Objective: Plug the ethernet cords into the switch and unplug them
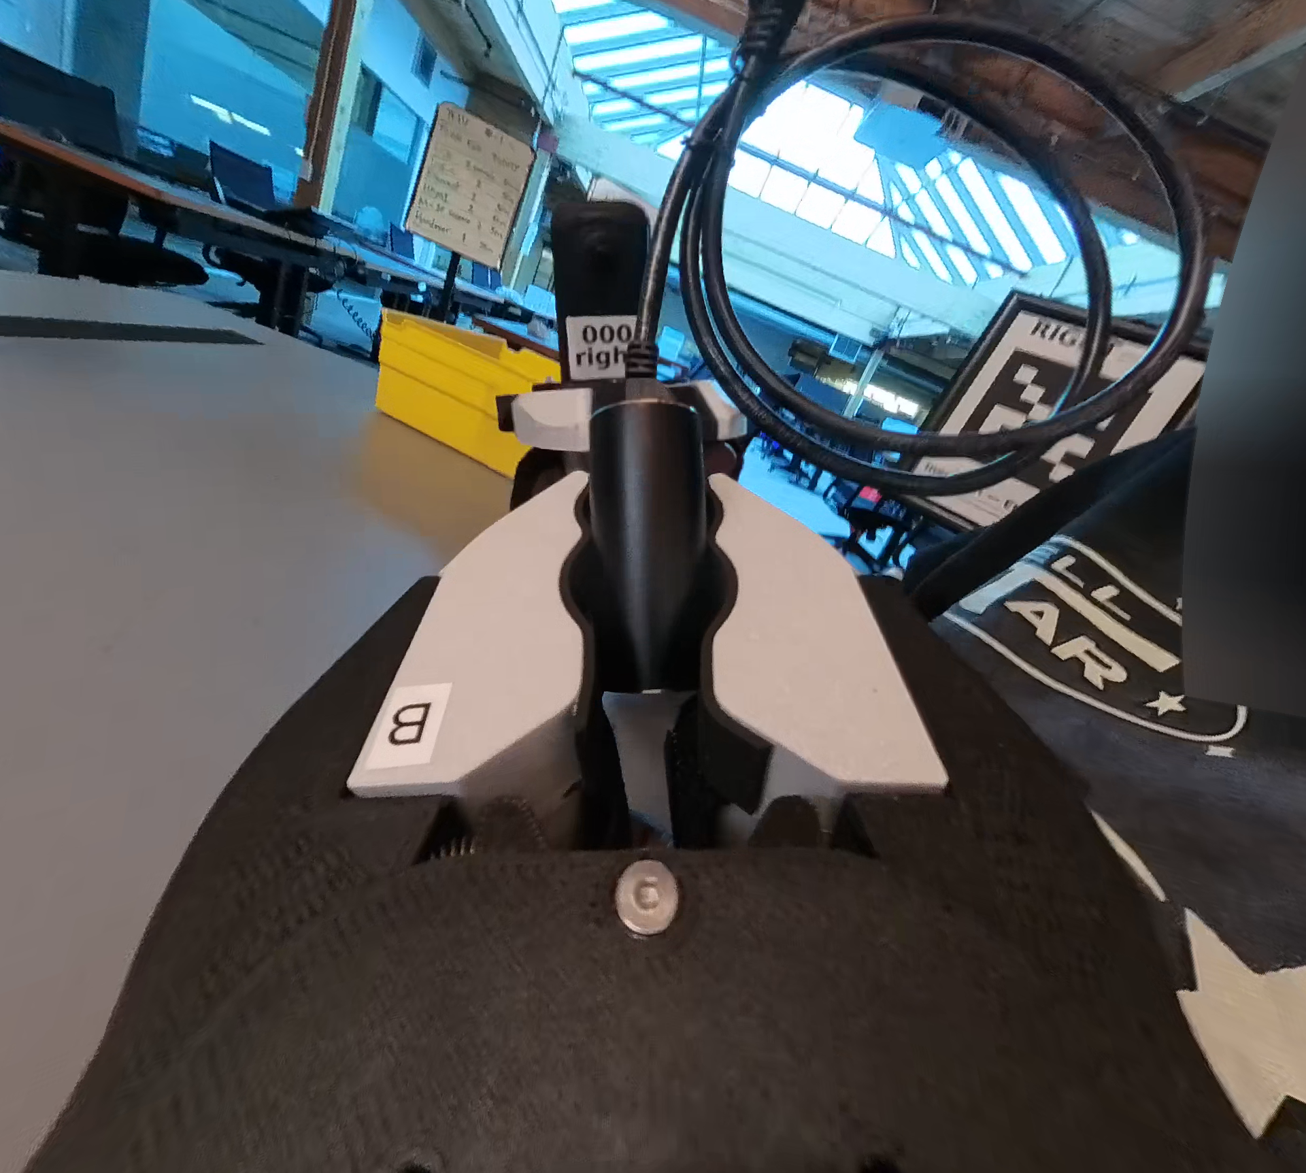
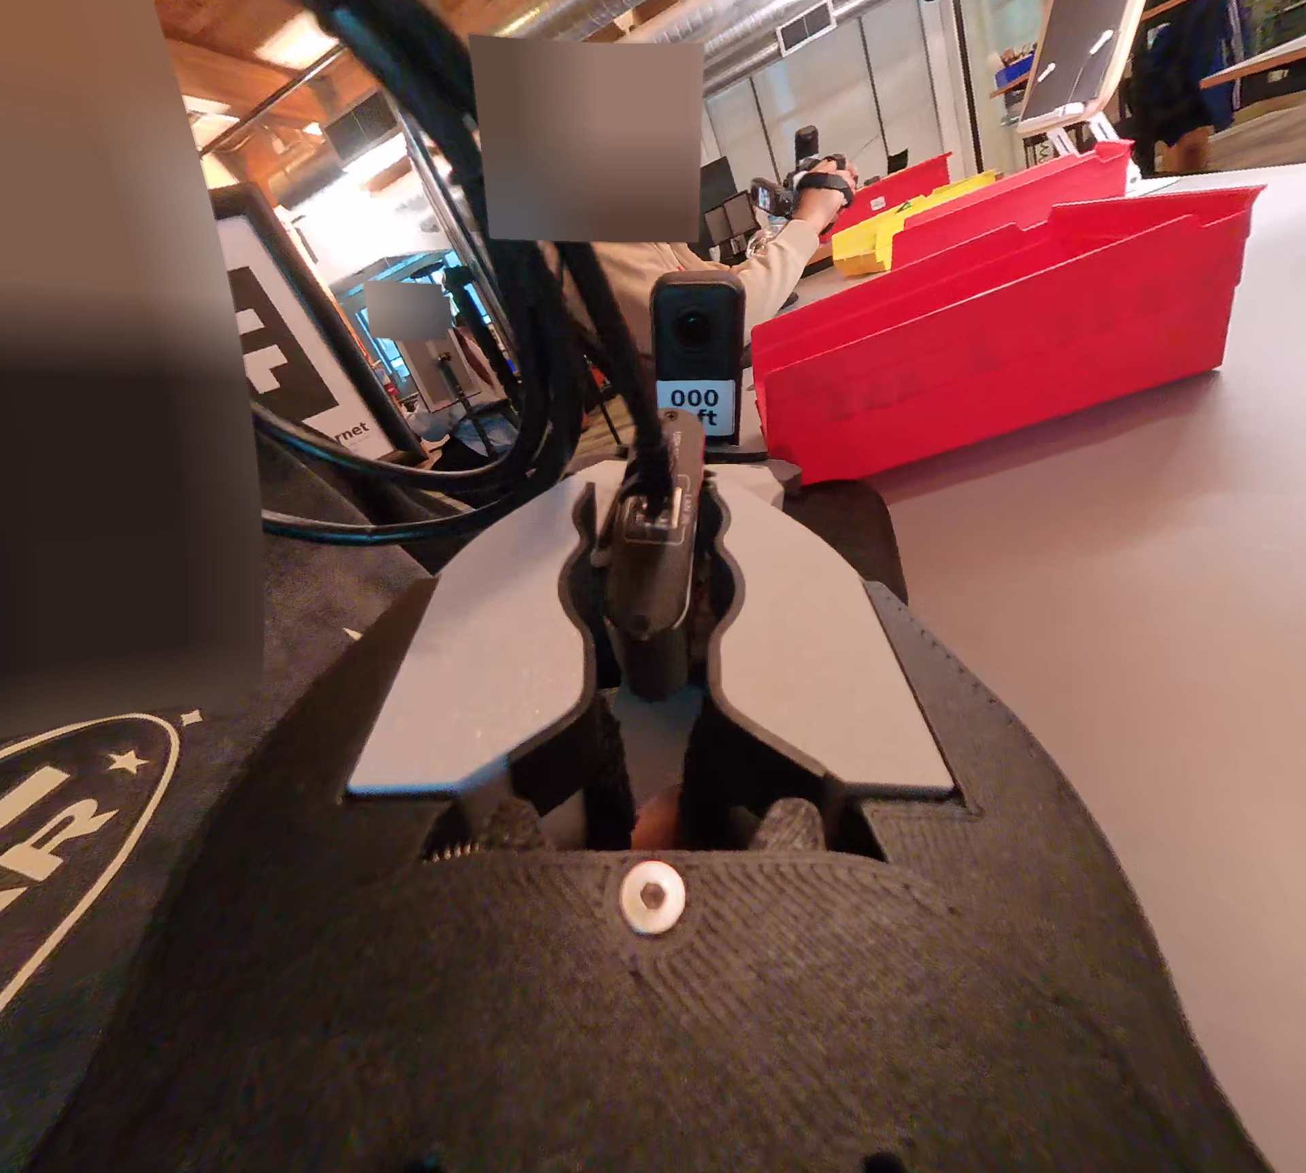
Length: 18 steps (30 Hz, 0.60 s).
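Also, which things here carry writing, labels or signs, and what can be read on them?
I cannot repeat wording; these things bear it:
White sticker on the left gripper: sharp, readable.
White label under the facing camera, in both views: readable, partly covered.
Whiteboard: handwriting, too small.
Black-and-white sign: partly hidden.
Black mat: white emblem, cut off.
Switch: tiny print, blurred.

White sticker [image 1: 410,725] w/ writing on left gripper [image 1: 646,489] finger — whiteboard [image 1: 470,185] handwritten

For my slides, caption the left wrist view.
Left gripper shut on black switch, coiled ethernet cord plugged in.
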Tool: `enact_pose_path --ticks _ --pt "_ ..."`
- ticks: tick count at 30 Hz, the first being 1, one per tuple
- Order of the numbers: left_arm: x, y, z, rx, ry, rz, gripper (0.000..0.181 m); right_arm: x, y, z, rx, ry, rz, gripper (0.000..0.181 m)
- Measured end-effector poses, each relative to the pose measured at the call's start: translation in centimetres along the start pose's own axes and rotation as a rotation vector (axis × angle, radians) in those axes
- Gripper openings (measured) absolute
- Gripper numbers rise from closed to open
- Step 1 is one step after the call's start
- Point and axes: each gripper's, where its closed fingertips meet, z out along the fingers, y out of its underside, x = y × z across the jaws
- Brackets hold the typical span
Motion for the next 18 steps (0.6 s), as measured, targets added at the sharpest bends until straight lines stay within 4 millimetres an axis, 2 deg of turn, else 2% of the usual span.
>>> enact_pose_path --ticks 1,3,7,11,13,15,17,18 --pt "0.1 0.2 0.1 -0.016 0.002 0.008 0.026 0.1 0.1 0.1 0.000 0.009 0.001 0.027" --pt "0.1 0.5 0.2 -0.030 -0.002 0.020 0.026 -0.2 0.2 0.2 0.006 -0.014 -0.013 0.013" --pt "0.0 -0.2 0.1 0.023 -0.011 0.021 0.027 -0.3 -0.1 0.4 0.031 0.032 -0.131 0.013" --pt "-0.3 -1.5 -0.3 0.122 -0.035 -0.001 0.053 -0.6 -2.3 0.5 0.274 0.041 -0.109 0.013" --pt "-0.1 -1.8 -0.4 0.152 -0.027 -0.008 0.058 -0.8 -2.9 0.6 0.364 0.028 -0.085 0.013" --pt "0.2 -2.1 -0.3 0.184 -0.014 -0.016 0.052 -1.0 -2.4 1.1 0.378 0.007 -0.067 0.013" --pt "0.8 -2.5 -0.4 0.222 0.011 0.000 0.027 -0.8 -2.0 1.5 0.366 0.019 -0.073 0.013" --pt "0.7 -2.6 -0.5 0.218 -0.007 0.027 0.026 -0.8 -1.9 1.5 0.347 0.027 -0.085 0.013"
